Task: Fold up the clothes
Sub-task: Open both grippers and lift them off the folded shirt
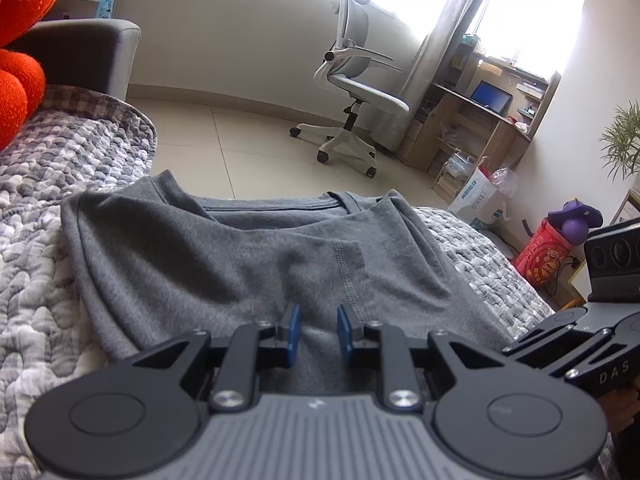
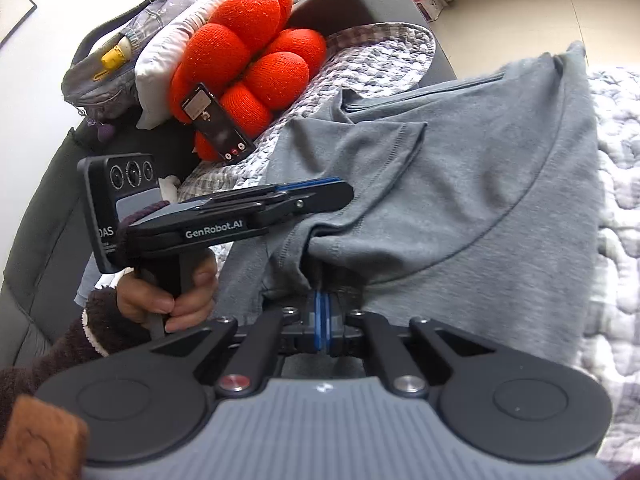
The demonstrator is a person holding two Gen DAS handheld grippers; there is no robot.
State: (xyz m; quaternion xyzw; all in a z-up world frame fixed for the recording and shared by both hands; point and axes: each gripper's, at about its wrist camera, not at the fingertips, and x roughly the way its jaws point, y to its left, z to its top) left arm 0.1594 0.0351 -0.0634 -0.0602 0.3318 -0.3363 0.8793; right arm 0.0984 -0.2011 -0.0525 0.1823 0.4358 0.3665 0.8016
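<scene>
Right wrist view: right gripper (image 2: pixel 321 312) pinches the grey T-shirt (image 2: pixel 460 184) hem, collar far ahead; left gripper (image 1: pixel 318 330) hovers slightly parted, holding nothing.

grey tee (image 1: pixel 248 264), orange cushion (image 2: pixel 248 52), grey-white quilt (image 1: pixel 44 184)

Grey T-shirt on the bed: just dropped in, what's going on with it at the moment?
A person is folding the grey T-shirt, which lies partly folded on a quilted bedspread, a sleeve turned in over the body. The right gripper is shut on the shirt's near edge, bunching the fabric. The left gripper sits low over the near part of the shirt, jaws narrowly apart with cloth between them; whether it actually grips is unclear. An orange cushion and a phone lie beyond.
</scene>
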